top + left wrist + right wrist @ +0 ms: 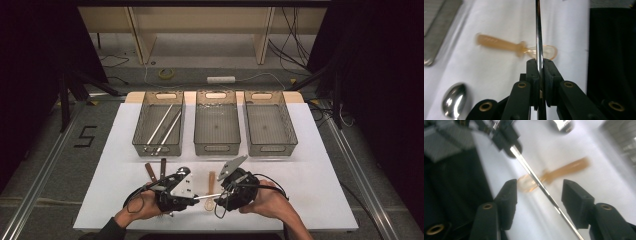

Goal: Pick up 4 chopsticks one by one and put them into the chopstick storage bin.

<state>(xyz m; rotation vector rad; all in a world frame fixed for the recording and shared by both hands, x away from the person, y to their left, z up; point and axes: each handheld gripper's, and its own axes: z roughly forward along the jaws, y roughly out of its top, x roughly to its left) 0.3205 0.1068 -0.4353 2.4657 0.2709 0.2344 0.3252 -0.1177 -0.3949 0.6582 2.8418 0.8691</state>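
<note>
A thin shiny metal stick (207,196) is held level just above the white table near its front edge. My left gripper (195,200) is shut on one end of it; in the left gripper view the pads (534,70) clamp the stick (538,37), which runs straight up the picture. My right gripper (220,197) is open around the stick's other end. In the right gripper view the stick (536,182) crosses the gap between the jaws (539,192) without touching either pad. An amber plastic spoon (211,190) lies on the table below the stick.
Three mesh baskets stand at the back: the left one (141,125) holds two metal sticks, beside it the middle (216,148) and right (272,148) ones. Two brown sticks (149,172) lie left of my left gripper. A metal spoon (454,102) lies close under it.
</note>
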